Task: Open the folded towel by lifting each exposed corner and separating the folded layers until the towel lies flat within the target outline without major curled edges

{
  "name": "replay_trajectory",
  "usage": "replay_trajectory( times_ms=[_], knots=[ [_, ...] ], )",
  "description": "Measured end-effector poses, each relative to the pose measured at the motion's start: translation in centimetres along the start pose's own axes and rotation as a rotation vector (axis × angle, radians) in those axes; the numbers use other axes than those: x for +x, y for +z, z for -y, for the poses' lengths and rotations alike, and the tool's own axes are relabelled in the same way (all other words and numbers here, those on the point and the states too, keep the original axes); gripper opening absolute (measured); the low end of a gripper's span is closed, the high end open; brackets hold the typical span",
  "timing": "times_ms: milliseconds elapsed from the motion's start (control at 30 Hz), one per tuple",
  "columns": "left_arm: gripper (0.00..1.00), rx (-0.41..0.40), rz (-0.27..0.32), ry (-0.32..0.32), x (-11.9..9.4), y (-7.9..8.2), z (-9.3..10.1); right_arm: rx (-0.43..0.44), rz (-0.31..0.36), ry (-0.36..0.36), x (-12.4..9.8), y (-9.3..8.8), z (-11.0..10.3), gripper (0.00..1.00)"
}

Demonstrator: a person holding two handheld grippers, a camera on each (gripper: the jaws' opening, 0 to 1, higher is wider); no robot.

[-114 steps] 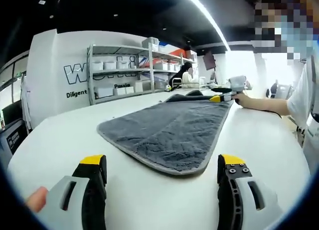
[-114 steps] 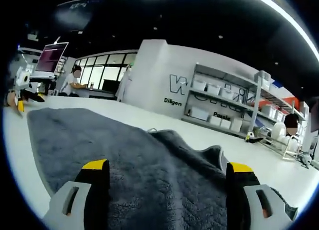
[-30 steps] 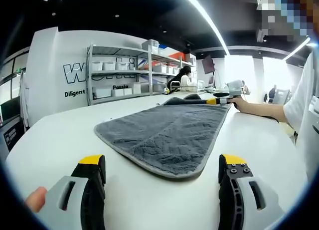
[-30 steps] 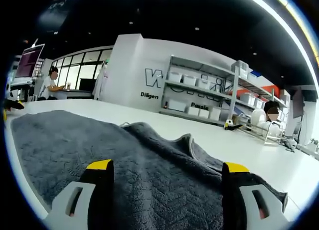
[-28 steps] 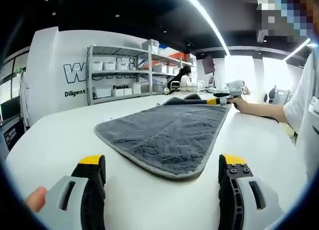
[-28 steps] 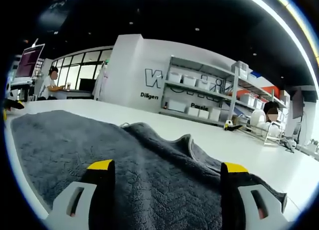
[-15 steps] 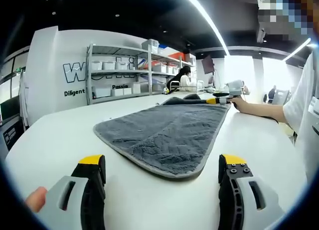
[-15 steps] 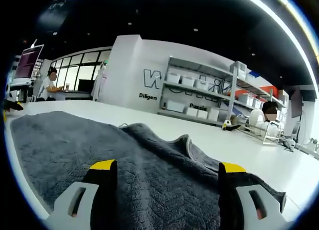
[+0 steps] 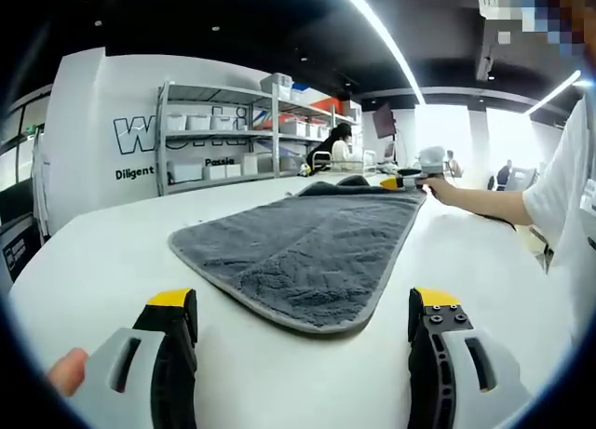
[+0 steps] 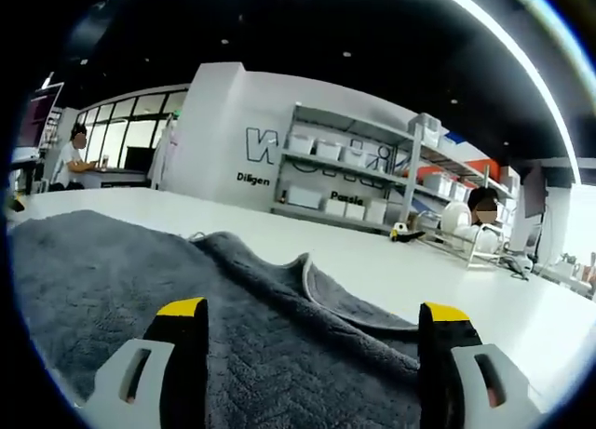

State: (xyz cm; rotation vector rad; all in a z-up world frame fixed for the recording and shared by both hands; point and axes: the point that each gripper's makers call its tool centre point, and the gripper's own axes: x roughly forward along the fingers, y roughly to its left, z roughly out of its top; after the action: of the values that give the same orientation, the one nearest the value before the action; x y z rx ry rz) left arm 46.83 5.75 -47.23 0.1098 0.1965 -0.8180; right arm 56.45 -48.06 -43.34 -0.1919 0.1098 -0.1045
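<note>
Grey terry towel [image 9: 307,248] lies spread on the white table [image 9: 112,261], a corner flap [image 10: 345,299] apparently folded over at its far end. The left gripper [image 9: 303,331] hovers wide open and empty before the near hem. The right gripper [image 10: 312,345], jaws spread, is over the cloth, gripping nothing.

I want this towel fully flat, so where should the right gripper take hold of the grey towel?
Probably the raised, curled corner of the grey terry towel just ahead of the right gripper. Come in low from the front; its light-piped edge stands off the layer beneath.
</note>
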Motion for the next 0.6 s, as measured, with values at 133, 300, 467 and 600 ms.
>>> replay_trajectory(
  times_ms=[133,300,467,600],
  knots=[
    [0.93,-0.006,0.001,0.003,0.0,0.0,-0.1,0.004,-0.007,-0.020,1.3,0.6,1.1,0.75],
    [0.92,-0.010,-0.002,0.005,0.0,-0.1,-0.3,-0.077,-0.046,0.014,3.7,1.5,1.1,0.54],
    [0.92,-0.017,-0.004,0.005,0.0,-0.1,-0.4,-0.121,-0.169,0.074,6.3,-0.1,0.6,0.38],
    [0.92,-0.033,-0.001,0.003,0.0,-0.1,-0.5,-0.145,-0.220,0.076,7.7,-1.4,1.0,0.33]
  ],
)
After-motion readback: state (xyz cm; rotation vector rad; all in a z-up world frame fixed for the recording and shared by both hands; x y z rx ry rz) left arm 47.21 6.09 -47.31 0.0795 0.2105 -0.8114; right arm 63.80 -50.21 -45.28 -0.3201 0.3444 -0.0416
